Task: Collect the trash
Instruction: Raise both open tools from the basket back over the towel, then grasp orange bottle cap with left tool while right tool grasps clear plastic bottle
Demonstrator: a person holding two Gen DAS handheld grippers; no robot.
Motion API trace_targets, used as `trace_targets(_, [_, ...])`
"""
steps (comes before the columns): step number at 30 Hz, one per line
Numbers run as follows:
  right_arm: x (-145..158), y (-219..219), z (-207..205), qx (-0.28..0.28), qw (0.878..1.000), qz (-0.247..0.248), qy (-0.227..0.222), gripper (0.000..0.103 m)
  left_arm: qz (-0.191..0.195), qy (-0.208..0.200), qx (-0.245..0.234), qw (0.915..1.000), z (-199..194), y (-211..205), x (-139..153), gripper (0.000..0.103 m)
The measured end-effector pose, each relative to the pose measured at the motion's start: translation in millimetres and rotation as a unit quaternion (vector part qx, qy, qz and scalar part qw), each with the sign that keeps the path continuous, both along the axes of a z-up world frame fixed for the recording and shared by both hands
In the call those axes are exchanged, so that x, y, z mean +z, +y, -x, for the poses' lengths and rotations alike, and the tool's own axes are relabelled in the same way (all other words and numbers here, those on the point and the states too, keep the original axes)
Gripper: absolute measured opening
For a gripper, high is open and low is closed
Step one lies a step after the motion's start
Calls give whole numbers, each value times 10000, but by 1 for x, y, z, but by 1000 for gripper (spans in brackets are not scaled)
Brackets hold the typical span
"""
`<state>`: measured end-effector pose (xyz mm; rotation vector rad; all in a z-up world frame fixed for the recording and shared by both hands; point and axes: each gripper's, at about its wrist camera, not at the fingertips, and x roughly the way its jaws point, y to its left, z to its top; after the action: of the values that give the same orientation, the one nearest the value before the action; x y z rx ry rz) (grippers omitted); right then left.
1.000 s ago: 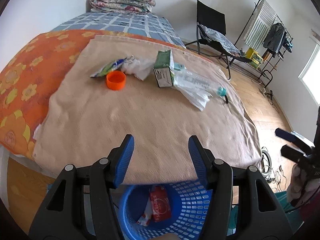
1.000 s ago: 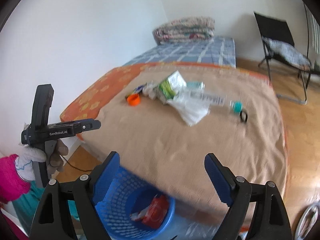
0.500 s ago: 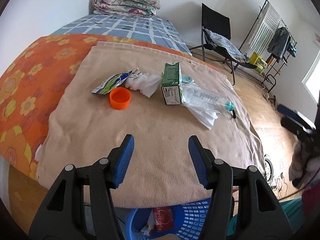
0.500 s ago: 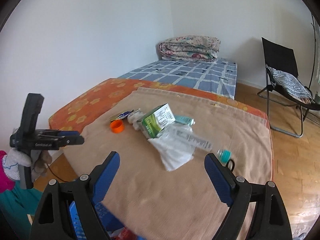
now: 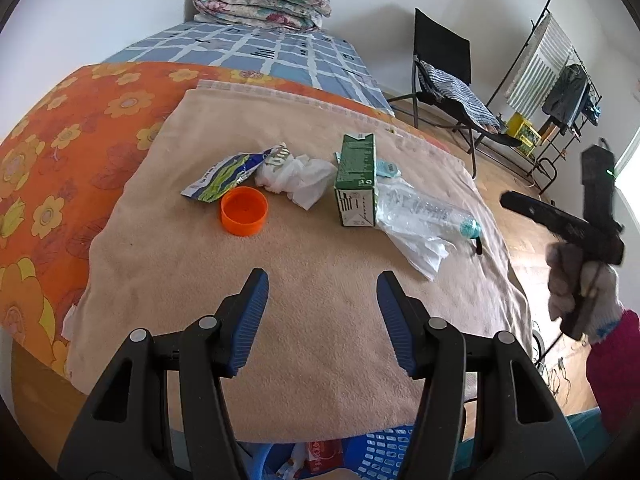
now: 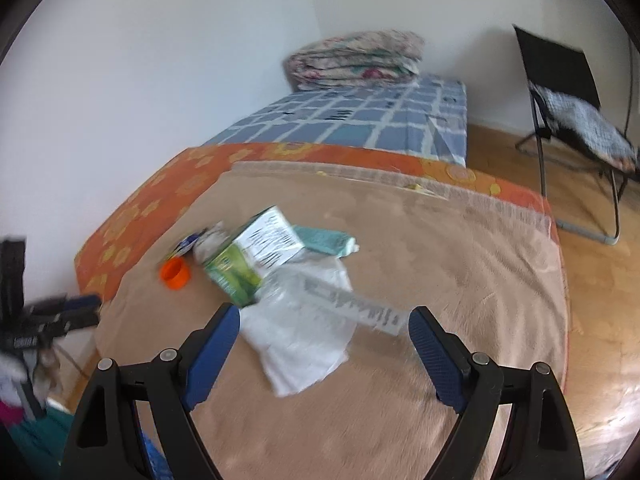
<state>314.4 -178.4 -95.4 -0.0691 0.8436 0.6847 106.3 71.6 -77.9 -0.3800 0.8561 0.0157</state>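
Trash lies on a beige blanket on the bed: an orange cap, a green-blue wrapper, crumpled tissue, a green carton, a clear plastic bottle and a clear bag. My left gripper is open and empty over the blanket's near part. My right gripper is open and empty, just above the bottle and bag, with the carton and cap to its left. A blue basket with trash sits below the bed edge.
An orange flowered sheet and a blue checked sheet cover the bed, with a folded quilt at the head. A black folding chair and a clothes rack stand on the wooden floor to the right.
Both grippers have moved up from the basket and forward over the blanket. The right gripper has come close over the bottle and bag. Both stay open.
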Motion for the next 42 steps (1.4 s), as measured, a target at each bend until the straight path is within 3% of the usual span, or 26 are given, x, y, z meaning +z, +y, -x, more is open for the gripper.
trace_targets(6, [-30, -3, -47, -222, 9970, -336, 665, 88, -20, 115, 66, 9999, -7, 5, -10, 58])
trace_targets(11, [-55, 2, -67, -284, 9942, -265, 1004, 88, -49, 174, 101, 9998, -12, 9, -15, 58])
trace_targets(15, [-70, 1, -70, -321, 9910, -199, 1287, 88, -93, 194, 94, 9997, -15, 9, -17, 58])
trace_targets(20, [-77, -5, -55, -105, 9883, -86, 1517, 80, -159, 223, 108, 9996, -18, 14, -21, 58])
trace_targets(28, [-67, 14, -10, 693, 9891, 555, 1179, 70, -162, 309, 196, 9992, -29, 21, -30, 58])
trace_targets(33, [-66, 33, 0, 701, 9898, 984, 753, 63, -78, 424, 339, 9985, -44, 27, -42, 58])
trace_targets(42, [-69, 50, 5, 717, 9883, 1275, 421, 66, -207, 641, 677, 9954, -77, 43, -67, 58])
